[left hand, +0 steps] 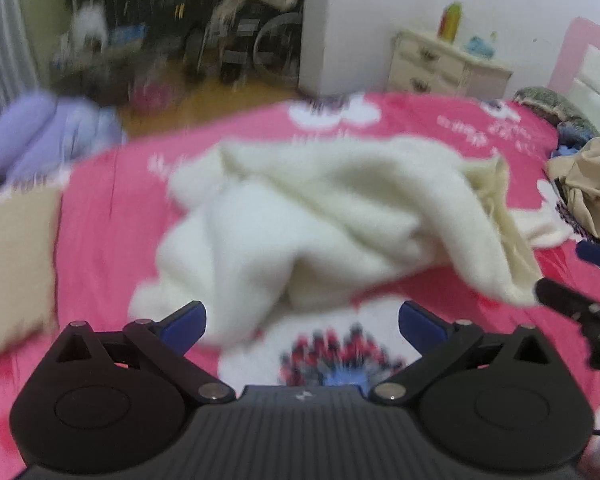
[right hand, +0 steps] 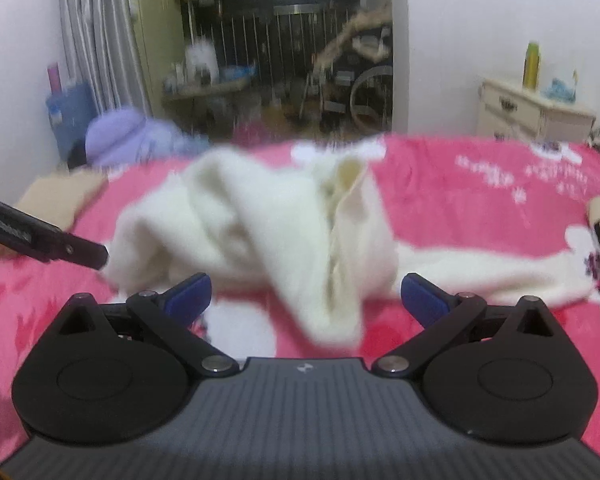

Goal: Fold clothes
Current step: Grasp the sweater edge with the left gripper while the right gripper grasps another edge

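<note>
Right now the pink bedspread with white cartoon prints (left hand: 420,128) fills most of what I see, and everything else sits relative to it. Crumpled on its middle lies the cream-white fleecy garment (left hand: 300,216), bunched in thick folds, one sleeve trailing flat toward the bedspread's right side (right hand: 480,272). A heap of beige clothes (left hand: 588,196) rests on the right edge of the bedspread, and a flat tan piece of cloth (left hand: 16,264) lies on its left edge. Beyond the far right corner stands a cream bedside cabinet with drawers (right hand: 532,112).

My left tongs (left hand: 302,322) hover just above the near part of the bedspread, blue-padded fingers (left hand: 184,322) spread wide, gripping nothing. My right tongs (right hand: 306,296) are likewise wide apart and empty, a fold of the garment hanging between them; blur hides whether it touches.
</note>
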`<action>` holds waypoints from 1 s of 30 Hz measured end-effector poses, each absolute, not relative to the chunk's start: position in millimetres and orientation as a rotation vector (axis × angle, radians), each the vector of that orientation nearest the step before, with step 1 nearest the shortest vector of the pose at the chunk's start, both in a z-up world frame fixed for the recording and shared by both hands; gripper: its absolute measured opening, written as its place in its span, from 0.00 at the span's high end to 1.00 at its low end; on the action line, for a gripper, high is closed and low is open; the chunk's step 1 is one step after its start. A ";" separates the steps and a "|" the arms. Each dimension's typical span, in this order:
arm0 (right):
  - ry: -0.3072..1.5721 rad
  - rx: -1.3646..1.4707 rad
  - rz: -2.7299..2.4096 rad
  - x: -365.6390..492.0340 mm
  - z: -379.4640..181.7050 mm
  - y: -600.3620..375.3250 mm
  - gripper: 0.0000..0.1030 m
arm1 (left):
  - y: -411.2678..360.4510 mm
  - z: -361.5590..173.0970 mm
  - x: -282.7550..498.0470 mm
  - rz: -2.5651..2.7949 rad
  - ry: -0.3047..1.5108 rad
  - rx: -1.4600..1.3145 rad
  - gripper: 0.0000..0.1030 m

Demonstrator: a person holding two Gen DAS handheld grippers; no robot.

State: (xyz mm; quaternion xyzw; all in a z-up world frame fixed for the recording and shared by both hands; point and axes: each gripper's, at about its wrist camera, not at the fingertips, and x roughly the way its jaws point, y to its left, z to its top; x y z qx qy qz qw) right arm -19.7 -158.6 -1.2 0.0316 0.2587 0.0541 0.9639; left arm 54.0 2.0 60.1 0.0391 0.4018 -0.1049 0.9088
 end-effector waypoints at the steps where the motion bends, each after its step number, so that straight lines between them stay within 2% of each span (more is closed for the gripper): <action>1: 0.508 0.072 0.108 -18.2 1.5 -163.0 0.01 | -2.3 57.5 54.2 -0.197 0.790 0.074 0.00; 6: 0.514 0.152 0.092 -2.2 15.1 -185.9 0.01 | -8.5 49.1 58.1 -0.187 0.695 -0.083 0.00; 12: 0.473 0.162 0.201 16.1 34.3 -188.3 0.01 | -7.2 37.3 87.7 -0.160 0.616 0.076 0.00; 15: 0.449 0.128 0.296 43.4 45.4 -175.7 0.01 | 7.0 24.6 107.1 -0.108 0.622 0.087 0.00; 21: 0.574 0.073 0.414 129.4 41.6 -132.3 0.03 | 29.7 -2.2 126.9 -0.150 0.695 -0.013 0.02; 24: 0.617 -0.005 0.449 165.7 28.5 -102.1 0.06 | 33.4 -8.0 129.5 -0.185 0.704 -0.026 0.08; 25: 0.639 -0.019 0.460 179.0 23.1 -92.6 0.06 | 33.6 -10.0 130.2 -0.198 0.711 -0.037 0.14; 26: 0.664 -0.027 0.467 189.0 18.0 -85.1 0.08 | 33.8 -11.7 130.4 -0.208 0.718 -0.050 0.20; 28: 0.716 -0.052 0.460 207.8 4.2 -69.8 0.14 | 34.5 -14.9 129.2 -0.213 0.732 -0.075 0.24; 30: 0.781 -0.065 0.456 223.6 -10.6 -59.0 0.39 | 35.5 -17.0 126.3 -0.219 0.741 -0.078 0.34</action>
